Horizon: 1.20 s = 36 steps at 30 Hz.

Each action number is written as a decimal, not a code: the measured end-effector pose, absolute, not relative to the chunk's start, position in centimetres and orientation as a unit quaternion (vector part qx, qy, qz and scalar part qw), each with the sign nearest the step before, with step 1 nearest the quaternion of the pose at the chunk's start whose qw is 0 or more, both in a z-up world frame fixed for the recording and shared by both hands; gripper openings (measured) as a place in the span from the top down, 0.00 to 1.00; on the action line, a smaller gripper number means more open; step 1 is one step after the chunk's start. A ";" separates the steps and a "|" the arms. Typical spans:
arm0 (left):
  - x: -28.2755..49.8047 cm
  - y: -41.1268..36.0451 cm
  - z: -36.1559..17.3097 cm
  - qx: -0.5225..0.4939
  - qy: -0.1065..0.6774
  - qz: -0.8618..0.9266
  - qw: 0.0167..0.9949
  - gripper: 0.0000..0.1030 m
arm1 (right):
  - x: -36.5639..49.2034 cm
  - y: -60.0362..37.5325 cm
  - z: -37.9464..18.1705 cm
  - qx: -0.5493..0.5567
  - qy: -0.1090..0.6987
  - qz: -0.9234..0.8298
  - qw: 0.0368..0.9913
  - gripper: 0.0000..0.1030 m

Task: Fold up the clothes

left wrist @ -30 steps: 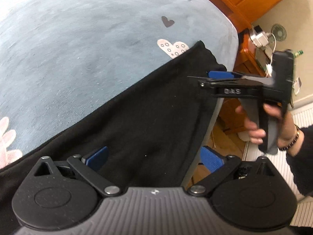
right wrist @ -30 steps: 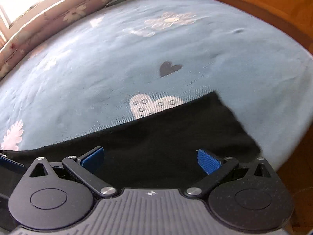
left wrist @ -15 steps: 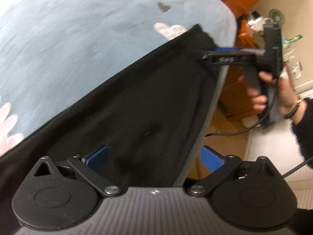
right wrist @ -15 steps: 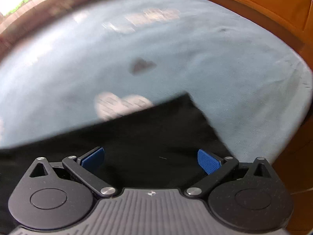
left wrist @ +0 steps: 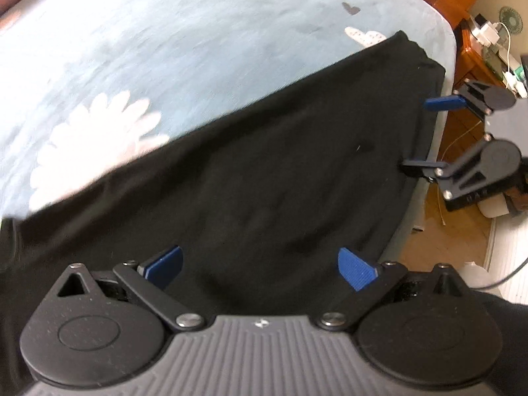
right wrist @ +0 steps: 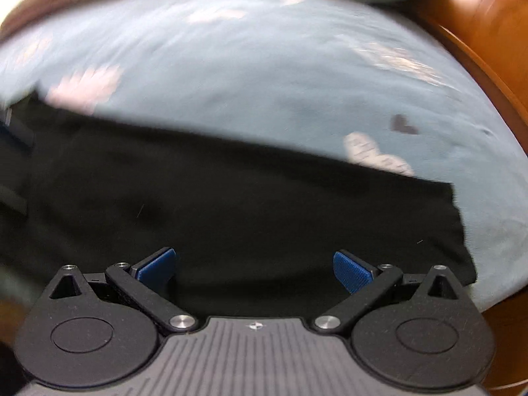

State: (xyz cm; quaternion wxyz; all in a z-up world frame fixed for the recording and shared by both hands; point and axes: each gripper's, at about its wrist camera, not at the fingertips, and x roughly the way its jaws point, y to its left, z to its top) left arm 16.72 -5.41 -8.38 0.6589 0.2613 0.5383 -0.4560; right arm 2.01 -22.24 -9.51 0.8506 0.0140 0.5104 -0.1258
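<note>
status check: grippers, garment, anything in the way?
Left gripper open, empty. Right gripper open, empty, at the cloth's edge. Black garment spread flat on blue bedsheet, ungrasped. Nothing lying on it.

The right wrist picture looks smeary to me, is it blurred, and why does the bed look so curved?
Right wrist view: motion blur smears the flower prints on the blue bedspread, while the right gripper stays sharp. Left wrist view: milder blur on the white flower print; the black garment shows little detail. Both views: the fisheye lens bends the bed's edges into a dome.
</note>
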 end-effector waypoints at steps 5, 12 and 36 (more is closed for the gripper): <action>17.3 -3.0 -8.5 0.235 0.548 -0.429 0.678 0.03 | 1.6 -21.4 -9.0 -0.004 0.523 -0.125 0.843 0.00; 17.1 -1.5 -9.2 0.216 0.539 -0.424 0.695 0.03 | 4.9 -19.0 -8.4 -0.018 0.512 -0.094 0.854 0.00; 18.9 6.5 -9.4 0.151 0.515 -0.275 0.798 0.03 | 4.8 -18.4 -9.5 0.056 0.520 -0.124 0.843 0.00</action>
